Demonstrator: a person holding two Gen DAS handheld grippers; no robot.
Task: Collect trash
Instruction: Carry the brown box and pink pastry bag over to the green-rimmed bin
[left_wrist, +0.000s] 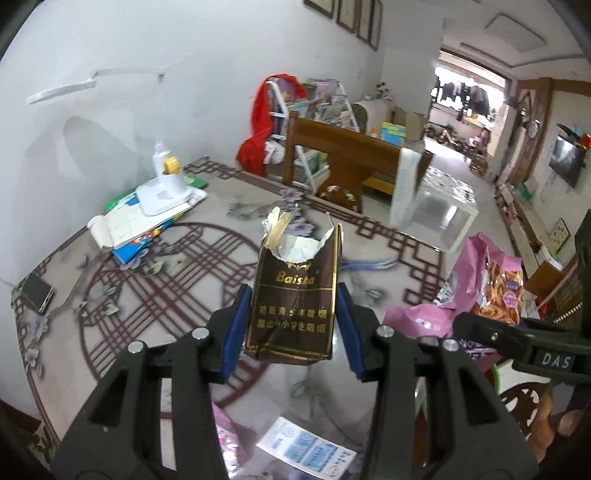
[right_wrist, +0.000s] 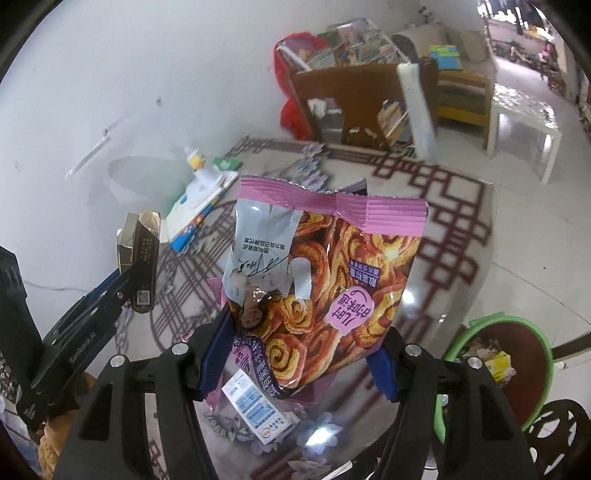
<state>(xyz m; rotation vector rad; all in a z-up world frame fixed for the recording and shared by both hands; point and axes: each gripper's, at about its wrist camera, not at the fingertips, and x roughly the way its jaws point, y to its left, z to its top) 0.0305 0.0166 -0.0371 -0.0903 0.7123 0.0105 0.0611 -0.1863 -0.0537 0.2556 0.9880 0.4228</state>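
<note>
Trash is riding in both claws: left claw (left_wrist: 291, 325) pinching the pack (left_wrist: 293, 295), right claw (right_wrist: 295, 354) gripping the bag (right_wrist: 325, 280); you're needing the bin (right_wrist: 495, 354) next.

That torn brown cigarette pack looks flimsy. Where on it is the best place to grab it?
Across the lower body of the cigarette pack, one pad on each narrow side, as the left tool has it. The torn top is ragged and would crumple, while the lower body still has flat, parallel sides.

Each camera sits on its own gripper, close up, looking down and forward over the round table (left_wrist: 110, 295). Both views share the table and the bookshelf (right_wrist: 354, 51) behind it.
</note>
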